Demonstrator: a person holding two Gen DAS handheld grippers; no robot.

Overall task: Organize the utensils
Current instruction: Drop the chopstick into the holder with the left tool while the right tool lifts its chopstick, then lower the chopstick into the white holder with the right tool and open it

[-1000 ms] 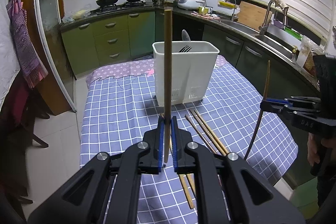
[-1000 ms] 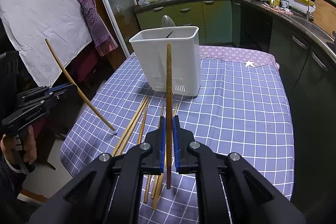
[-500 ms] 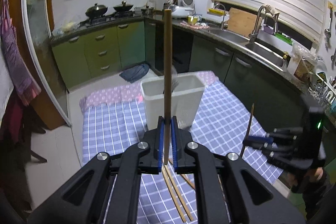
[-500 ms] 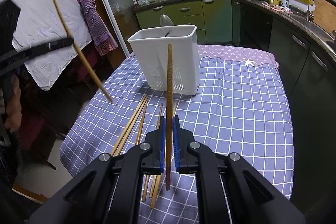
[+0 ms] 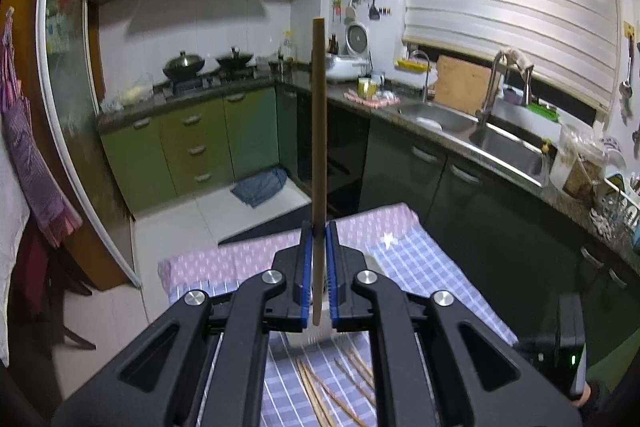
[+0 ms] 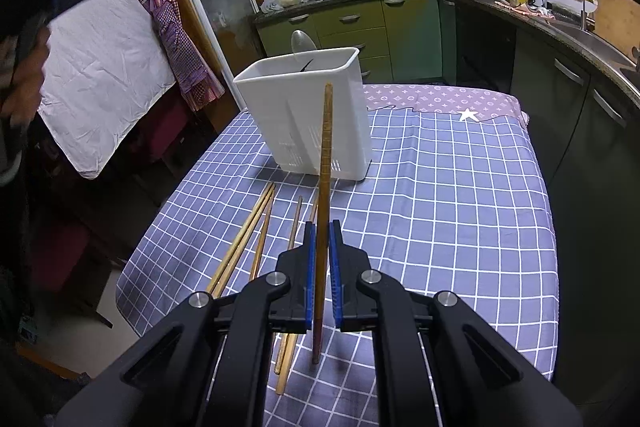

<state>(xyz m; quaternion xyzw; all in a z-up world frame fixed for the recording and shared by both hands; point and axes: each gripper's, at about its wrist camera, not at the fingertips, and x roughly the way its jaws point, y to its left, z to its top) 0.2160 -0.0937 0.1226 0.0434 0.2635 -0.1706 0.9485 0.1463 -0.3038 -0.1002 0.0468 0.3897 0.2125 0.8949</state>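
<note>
Wooden chopstick (image 5: 319,155): pinched upright in left claw (image 5: 319,267).
Right claw (image 6: 323,267): pinching second chopstick (image 6: 325,187).
White holder (image 6: 308,115): on checked surface (image 6: 440,211).

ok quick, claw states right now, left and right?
Left claw: closed on a wooden chopstick, held upright.
Right claw: closed on another chopstick, above the loose ones on the table.

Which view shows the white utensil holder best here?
The right wrist view: the white utensil holder stands whole on the checked tablecloth, its open top visible. In the left wrist view the left gripper blocks it; only a pale sliver shows.
</note>
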